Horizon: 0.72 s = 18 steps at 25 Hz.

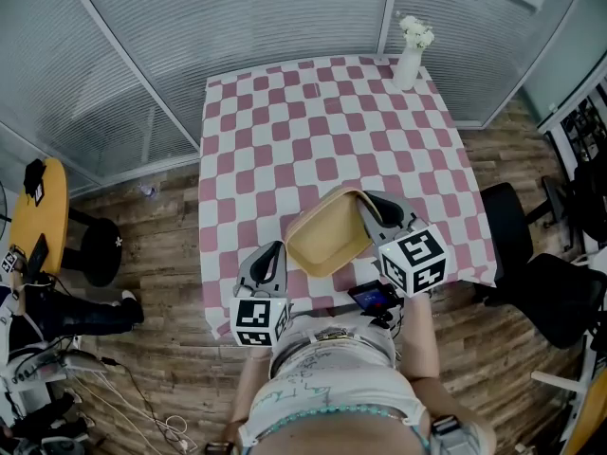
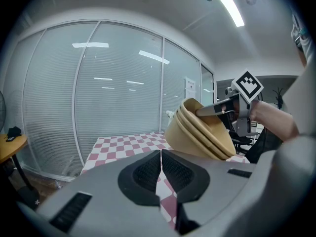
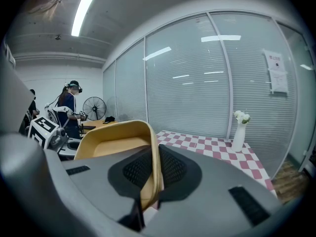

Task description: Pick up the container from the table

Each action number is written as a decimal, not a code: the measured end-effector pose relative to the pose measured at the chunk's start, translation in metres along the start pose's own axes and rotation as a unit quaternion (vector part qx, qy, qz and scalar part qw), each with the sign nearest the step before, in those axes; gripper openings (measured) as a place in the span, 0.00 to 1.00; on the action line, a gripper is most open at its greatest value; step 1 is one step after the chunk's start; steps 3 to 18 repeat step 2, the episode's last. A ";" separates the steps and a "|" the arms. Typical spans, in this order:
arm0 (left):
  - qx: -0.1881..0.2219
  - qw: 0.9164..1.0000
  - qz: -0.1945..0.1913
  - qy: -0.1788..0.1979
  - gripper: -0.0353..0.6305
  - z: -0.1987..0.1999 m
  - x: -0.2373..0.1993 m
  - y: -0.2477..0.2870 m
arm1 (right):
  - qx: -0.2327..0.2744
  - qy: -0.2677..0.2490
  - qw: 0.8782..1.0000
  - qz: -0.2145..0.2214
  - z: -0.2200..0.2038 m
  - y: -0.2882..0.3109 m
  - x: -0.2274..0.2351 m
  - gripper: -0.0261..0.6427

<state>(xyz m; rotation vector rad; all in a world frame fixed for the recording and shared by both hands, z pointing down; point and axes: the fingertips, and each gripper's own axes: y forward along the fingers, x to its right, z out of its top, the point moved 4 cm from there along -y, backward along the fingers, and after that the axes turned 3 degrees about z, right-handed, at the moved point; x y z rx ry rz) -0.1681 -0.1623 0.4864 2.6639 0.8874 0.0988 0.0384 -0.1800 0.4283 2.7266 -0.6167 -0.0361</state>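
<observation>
Over the near edge of the table (image 1: 285, 121), head view: we see the container (image 1: 327, 243) raised and tilted, the right gripper (image 1: 368, 209) at its right rim and the left gripper (image 1: 273, 252) just beside it.
Left gripper view: jaws pressed together, empty; the container lies up and right.
Right gripper view: jaws clamp its rim wall.

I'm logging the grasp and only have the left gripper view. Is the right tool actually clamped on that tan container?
Observer: Yes. The right gripper view shows the right tool shut on the container wall, with one jaw inside and one outside.
Operator: Anything inside it?
Observer: No. The head view looks into it, and it is bare.
Operator: Where is it over the table?
Observer: Tilted above the near edge of the checked table, just in front of the person.
</observation>
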 end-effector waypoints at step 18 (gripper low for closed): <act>0.000 1.000 0.001 0.000 0.08 0.000 -0.001 -0.001 | 0.000 -0.001 1.000 0.000 0.001 0.000 -0.001 0.06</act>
